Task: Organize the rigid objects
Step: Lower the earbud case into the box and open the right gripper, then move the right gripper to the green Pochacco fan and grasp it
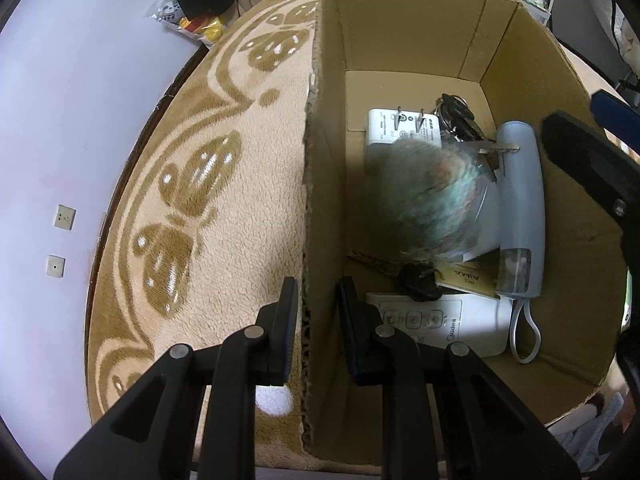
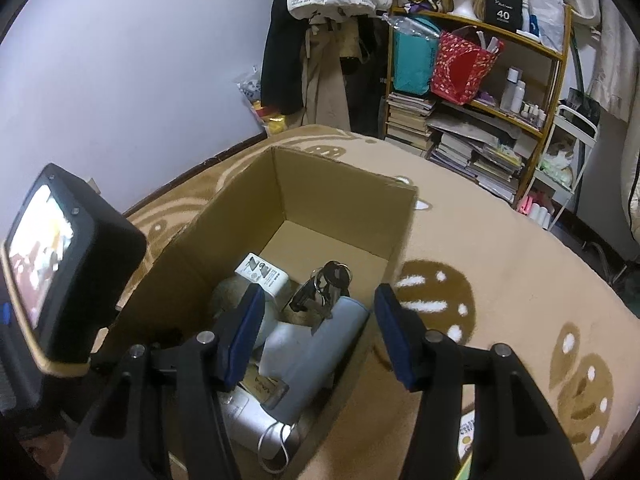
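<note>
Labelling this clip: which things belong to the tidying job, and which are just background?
Job:
cardboard box
white charger
key bunch
blue-grey tube
white remote
blurred round object

Background:
patterned blanket
bookshelf
hanging coats

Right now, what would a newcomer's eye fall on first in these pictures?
The open cardboard box on the patterned blanket, half filled. Inside, a blurred round greenish object lies among a pale blue tube, a white charger and keys. The left gripper straddles the box wall.
</note>
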Available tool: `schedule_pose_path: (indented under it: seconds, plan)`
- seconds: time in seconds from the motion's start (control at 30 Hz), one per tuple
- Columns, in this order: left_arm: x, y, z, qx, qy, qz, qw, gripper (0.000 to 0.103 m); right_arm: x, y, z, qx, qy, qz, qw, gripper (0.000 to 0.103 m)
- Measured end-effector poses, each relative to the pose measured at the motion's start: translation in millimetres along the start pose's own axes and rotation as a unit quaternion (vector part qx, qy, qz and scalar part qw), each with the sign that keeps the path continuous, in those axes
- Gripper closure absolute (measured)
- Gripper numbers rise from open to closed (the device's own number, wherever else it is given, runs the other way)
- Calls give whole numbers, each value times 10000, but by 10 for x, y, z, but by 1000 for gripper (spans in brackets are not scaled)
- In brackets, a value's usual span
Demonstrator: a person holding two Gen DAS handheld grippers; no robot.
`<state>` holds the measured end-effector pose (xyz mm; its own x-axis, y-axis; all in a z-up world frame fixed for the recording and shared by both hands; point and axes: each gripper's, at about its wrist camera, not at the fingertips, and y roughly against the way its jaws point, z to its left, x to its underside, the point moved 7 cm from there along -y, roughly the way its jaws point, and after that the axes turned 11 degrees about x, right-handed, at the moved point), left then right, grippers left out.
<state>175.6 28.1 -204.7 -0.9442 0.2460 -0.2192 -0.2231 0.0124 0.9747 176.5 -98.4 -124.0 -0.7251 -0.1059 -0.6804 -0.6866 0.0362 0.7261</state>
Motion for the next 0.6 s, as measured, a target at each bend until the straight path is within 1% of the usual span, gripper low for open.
schedule_pose_path:
  seconds: [0.03, 0.1, 0.17, 0.23, 0.3, 0.4, 0.5, 0.57, 0.6]
  plan:
    - [6, 5, 9, -9, 0, 10, 10000, 83, 2, 31, -31, 47, -21, -14, 10000, 38]
    - [10, 13, 16, 8, 17, 0, 10000, 82, 2, 93, -110, 69, -138, -56, 9999, 28]
    - [10, 25, 25, 32, 26, -5, 10000, 82, 6, 159, -216, 92, -355, -75, 9993, 22]
    - [14, 28, 32, 40, 37, -5, 10000, 82, 25, 206, -351, 201, -576, -64, 9981, 13]
    - [15, 34, 29, 33, 23, -9, 10000, 82, 66, 230, -497, 381, -764, -37, 9963, 0]
    - [26, 37, 43, 58, 34, -14, 10000, 82, 210, 220, -730, 652, -988, 103, 9929, 0]
    - [21, 34, 57, 114, 71, 3, 9999, 82, 357, 126, -955, 1049, -1107, 370, 9876, 0]
    - [18, 30, 59, 99, 45, 8, 9999, 82, 438, 75, -1063, 1233, -1157, 497, 9843, 0]
    - [16, 25, 61, 89, 32, 9, 10000, 82, 490, 56, -1114, 1252, -1188, 541, 9835, 0]
